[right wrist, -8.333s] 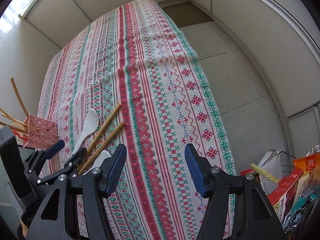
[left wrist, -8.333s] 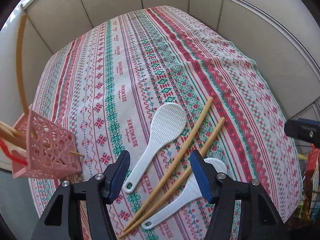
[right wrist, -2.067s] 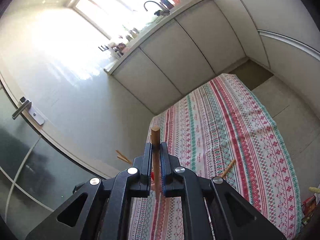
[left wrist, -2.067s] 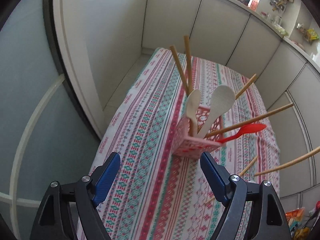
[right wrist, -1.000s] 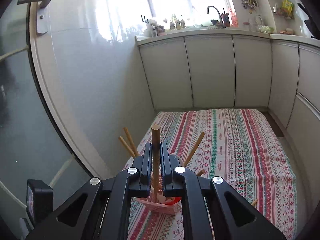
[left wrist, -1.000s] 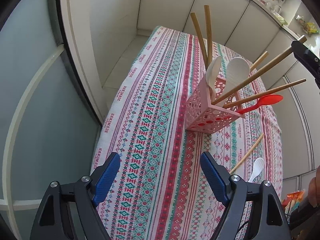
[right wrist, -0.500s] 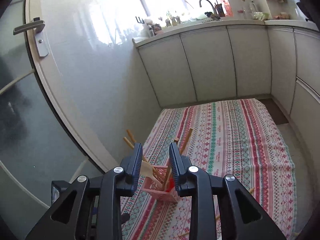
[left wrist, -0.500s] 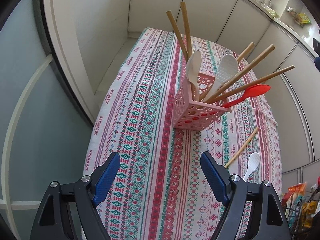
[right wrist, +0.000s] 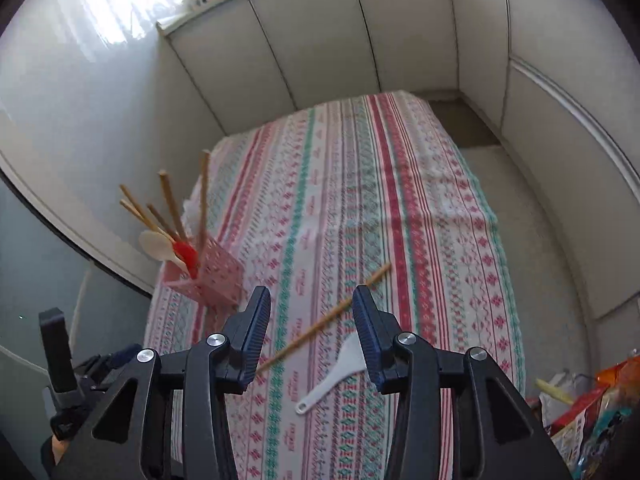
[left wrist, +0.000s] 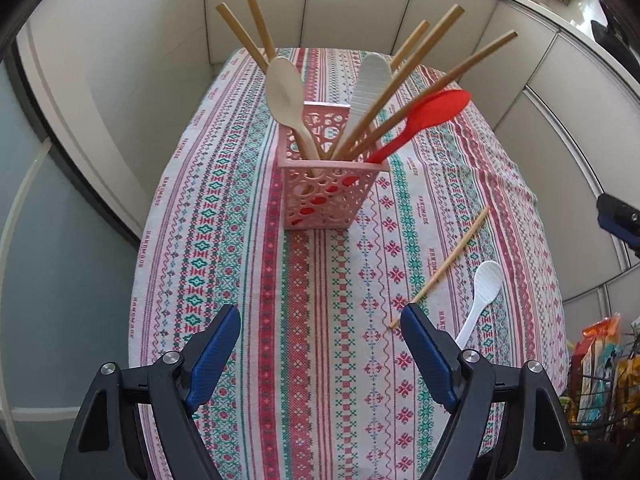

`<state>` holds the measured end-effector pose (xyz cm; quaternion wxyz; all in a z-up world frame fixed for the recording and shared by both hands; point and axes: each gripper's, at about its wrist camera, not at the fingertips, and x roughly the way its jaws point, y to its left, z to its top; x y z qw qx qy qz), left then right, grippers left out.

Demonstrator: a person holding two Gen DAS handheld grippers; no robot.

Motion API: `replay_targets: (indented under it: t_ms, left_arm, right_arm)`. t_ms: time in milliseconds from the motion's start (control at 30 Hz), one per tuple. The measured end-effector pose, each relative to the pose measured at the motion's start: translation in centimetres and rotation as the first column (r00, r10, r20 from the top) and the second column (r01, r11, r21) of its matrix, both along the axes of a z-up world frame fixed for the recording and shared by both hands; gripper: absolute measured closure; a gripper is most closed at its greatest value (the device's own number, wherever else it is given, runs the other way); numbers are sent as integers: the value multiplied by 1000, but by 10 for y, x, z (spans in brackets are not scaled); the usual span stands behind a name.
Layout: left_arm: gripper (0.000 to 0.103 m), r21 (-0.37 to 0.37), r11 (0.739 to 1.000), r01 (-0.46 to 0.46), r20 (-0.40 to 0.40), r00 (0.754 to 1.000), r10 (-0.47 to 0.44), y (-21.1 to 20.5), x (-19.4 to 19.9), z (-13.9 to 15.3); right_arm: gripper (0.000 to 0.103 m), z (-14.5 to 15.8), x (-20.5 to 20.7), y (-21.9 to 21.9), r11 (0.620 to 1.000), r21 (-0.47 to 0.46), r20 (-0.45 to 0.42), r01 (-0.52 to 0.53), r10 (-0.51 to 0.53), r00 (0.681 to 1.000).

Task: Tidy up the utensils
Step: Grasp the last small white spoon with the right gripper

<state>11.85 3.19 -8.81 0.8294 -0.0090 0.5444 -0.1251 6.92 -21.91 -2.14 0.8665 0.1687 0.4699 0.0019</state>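
Note:
A pink lattice holder stands on the patterned tablecloth. It holds several wooden chopsticks, a cream spoon, a white rice paddle and a red spoon. One chopstick and a white rice paddle lie loose on the cloth. My left gripper is open and empty, hovering in front of the holder. My right gripper hangs above the loose chopstick, its jaws opening with nothing between them.
White cabinet panels wall in the table's far end and right side. Bright snack packets sit by the table's near right corner. A glass door lies to the left.
My right gripper let go of the chopstick into the holder, opened and swung away toward the loose chopstick and paddle. The left gripper shifted so the holder now sits centred ahead.

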Motion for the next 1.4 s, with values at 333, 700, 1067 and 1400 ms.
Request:
replay_targets:
  t_ms: [333, 700, 1067, 1400]
  left_arm:
    - [19, 7, 992, 125, -32, 992, -125, -39, -9, -13]
    - [21, 26, 971, 238, -51, 970, -236, -70, -7, -29]
    - [21, 48, 960, 275, -62, 960, -272, -80, -5, -36]
    - [21, 58, 959, 276, -53, 960, -273, -82, -4, -35]
  right_arm:
    - [58, -90, 6, -25, 993, 115, -292, 0, 34, 956]
    - [59, -147, 31, -37, 985, 172, -390, -14, 81, 917]
    - [68, -169, 63, -27, 979, 177, -367, -99, 159, 916]
    - [98, -171, 59, -25, 954, 249, -339, -165, 245, 908]
